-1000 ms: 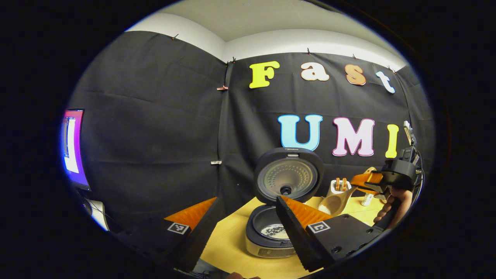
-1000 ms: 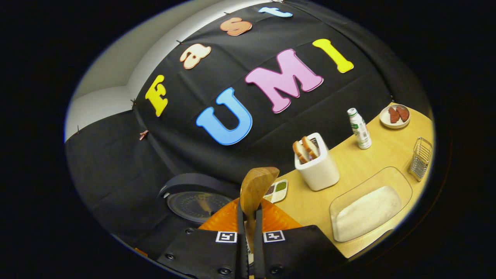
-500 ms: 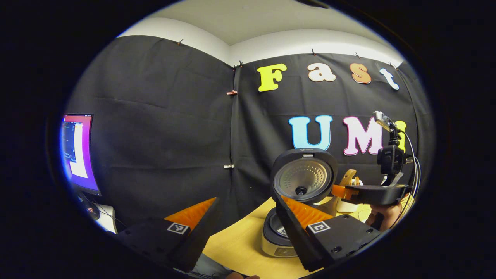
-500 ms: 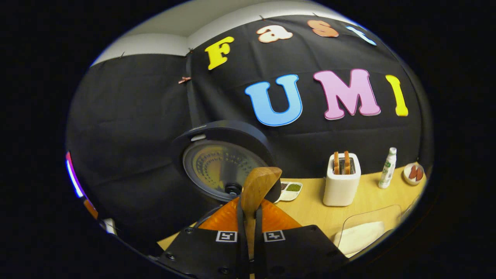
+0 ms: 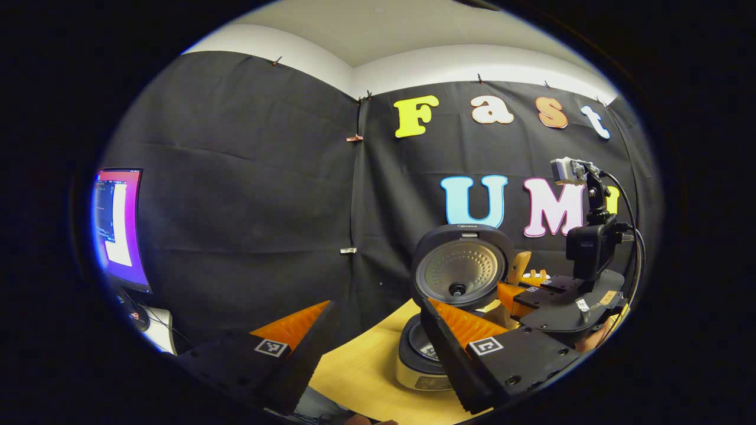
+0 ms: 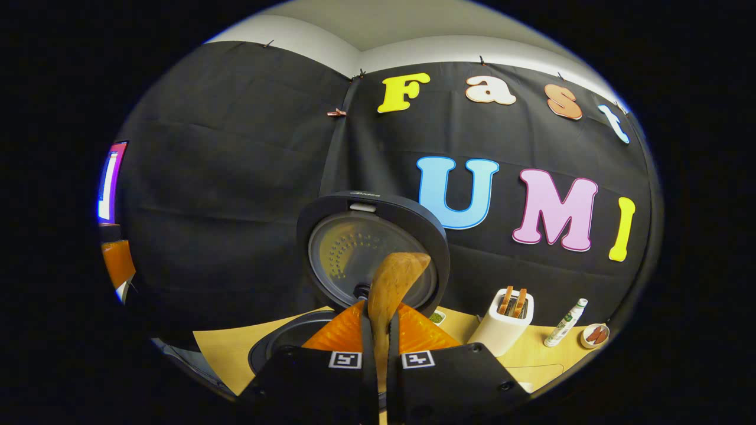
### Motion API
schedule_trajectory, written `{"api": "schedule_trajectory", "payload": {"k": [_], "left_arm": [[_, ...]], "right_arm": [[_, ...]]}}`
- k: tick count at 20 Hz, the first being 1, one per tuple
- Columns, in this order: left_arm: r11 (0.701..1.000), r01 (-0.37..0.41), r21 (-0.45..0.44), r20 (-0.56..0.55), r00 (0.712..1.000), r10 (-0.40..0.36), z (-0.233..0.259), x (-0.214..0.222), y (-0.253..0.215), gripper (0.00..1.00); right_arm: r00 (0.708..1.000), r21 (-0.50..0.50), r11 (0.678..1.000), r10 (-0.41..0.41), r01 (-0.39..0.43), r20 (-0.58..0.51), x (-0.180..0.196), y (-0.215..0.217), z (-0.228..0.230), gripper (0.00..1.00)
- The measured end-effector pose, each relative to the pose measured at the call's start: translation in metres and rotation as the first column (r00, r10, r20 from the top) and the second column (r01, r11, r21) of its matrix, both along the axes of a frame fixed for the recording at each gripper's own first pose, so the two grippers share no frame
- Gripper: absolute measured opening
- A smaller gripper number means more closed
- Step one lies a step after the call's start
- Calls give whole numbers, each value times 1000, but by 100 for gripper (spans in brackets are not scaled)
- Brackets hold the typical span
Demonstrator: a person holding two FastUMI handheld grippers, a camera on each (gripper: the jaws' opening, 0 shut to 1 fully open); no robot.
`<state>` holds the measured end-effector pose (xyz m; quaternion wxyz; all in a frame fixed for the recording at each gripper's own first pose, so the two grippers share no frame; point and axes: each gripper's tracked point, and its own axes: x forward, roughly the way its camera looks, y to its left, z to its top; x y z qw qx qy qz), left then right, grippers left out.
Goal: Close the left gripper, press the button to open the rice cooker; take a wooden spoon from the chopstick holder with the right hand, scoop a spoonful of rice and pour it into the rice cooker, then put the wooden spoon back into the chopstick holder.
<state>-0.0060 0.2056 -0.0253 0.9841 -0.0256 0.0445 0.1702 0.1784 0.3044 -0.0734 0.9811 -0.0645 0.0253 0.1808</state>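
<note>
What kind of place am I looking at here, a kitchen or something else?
Probably a mock kitchen set up in a recording booth: an open rice cooker and a toaster stand on a wooden table, with black cloth walls and a computer monitor nearby.

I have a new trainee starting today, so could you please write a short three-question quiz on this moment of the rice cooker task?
1. True or false: the rice cooker lid stands open.
2. What does the right gripper hold? A) bottle B) wooden spoon C) bowl
3. What stands in the white toaster?

Key: 1 true. 2 B. 3 slices of toast.
</note>
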Motion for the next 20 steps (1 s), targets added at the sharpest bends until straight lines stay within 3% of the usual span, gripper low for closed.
{"api": "schedule_trajectory", "payload": {"k": [6, 10, 15, 20], "left_arm": [[1000, 11, 9, -11, 1000, -11, -2, 4, -3, 96], [999, 44, -7, 1, 999, -44, 2, 17, -23, 95], [990, 141, -13, 15, 990, -141, 10, 45, -81, 96], [975, 222, -21, 23, 975, -221, 15, 66, -150, 96]], "right_arm": [[996, 133, 989, -62, 70, -60, 9, -28, 6, 10], [990, 132, 981, -133, 139, -51, 14, -71, 13, 10], [965, 123, 957, -261, 264, -40, 10, -166, 19, 10], [908, 104, 902, -416, 419, -53, -2, -291, 14, 10]]}}
